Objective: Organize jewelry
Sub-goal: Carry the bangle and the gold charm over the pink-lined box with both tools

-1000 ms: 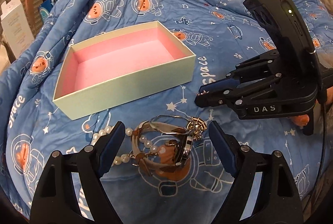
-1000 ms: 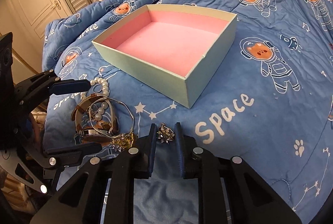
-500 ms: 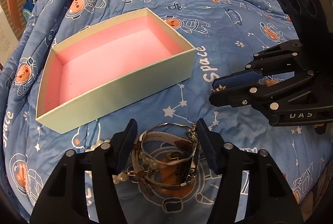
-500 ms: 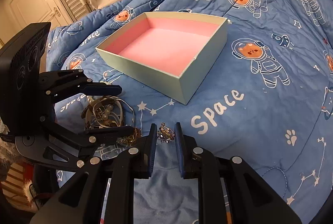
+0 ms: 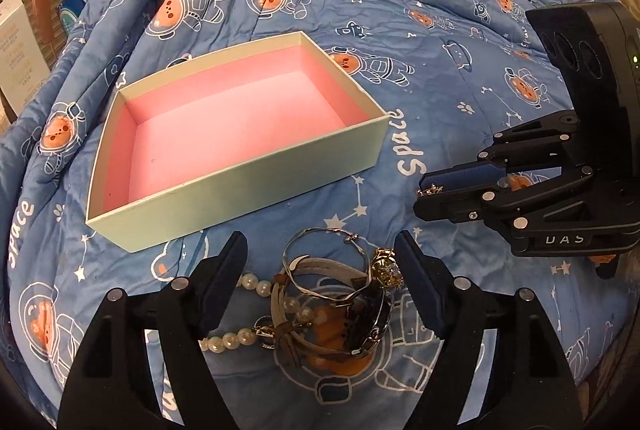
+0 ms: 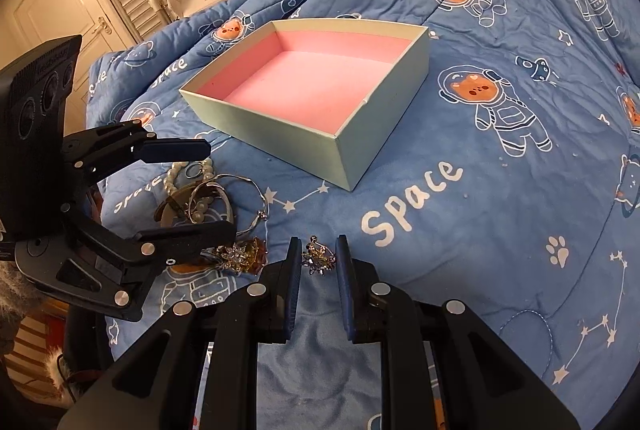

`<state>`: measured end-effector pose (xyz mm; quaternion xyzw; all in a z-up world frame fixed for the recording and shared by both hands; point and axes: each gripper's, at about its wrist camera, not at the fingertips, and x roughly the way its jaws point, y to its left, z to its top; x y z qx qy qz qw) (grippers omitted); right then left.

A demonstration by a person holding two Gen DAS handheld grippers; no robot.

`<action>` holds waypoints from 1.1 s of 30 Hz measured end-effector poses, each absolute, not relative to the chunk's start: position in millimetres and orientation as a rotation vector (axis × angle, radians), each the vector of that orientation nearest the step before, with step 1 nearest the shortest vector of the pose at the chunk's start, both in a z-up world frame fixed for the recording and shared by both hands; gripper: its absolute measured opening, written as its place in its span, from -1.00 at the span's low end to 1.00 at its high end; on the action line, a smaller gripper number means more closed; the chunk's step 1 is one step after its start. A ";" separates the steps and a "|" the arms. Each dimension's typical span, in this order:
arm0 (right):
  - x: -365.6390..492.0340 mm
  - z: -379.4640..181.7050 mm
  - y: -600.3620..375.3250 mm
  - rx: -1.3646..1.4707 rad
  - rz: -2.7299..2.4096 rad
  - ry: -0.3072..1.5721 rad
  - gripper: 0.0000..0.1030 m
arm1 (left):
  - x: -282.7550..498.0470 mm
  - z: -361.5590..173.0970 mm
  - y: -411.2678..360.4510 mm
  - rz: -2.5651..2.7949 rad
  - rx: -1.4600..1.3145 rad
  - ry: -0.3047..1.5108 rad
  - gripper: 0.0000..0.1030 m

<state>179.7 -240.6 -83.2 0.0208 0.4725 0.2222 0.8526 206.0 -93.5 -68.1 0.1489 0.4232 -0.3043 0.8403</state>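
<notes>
Right claw is nearly closed, pinching a small star-shaped earring at the fingertips, held just above the blue quilt. Left claw has jaws wide; they have just been opening again, straddling the jewelry pile without pressing on it: a silver bangle, a pearl string, a strap watch, and a gold sparkly piece just beside the right finger pad.

Key relation: the box, pink-lined and empty, lies ahead of both claws on the bed, up and a bit left of the right claw, long axis running roughly across the left wrist view. The right claw, already loaded, looks the one to go first; it must lift the earring over the near wall. The left claw is about as near but holds nothing yet.

View differences: the right wrist view shows the earring clearly between the pads; in the left wrist view only a glint shows at the tip of the right claw. The left wrist view shows the pile's layering; the right wrist view has it partly hidden behind the lower finger of the left claw.
</notes>
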 end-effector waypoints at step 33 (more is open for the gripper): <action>168.0 -66.1 -238.7 0.048 0.506 0.947 -0.67 | 195.1 -41.8 -86.4 -0.692 0.293 0.855 -0.04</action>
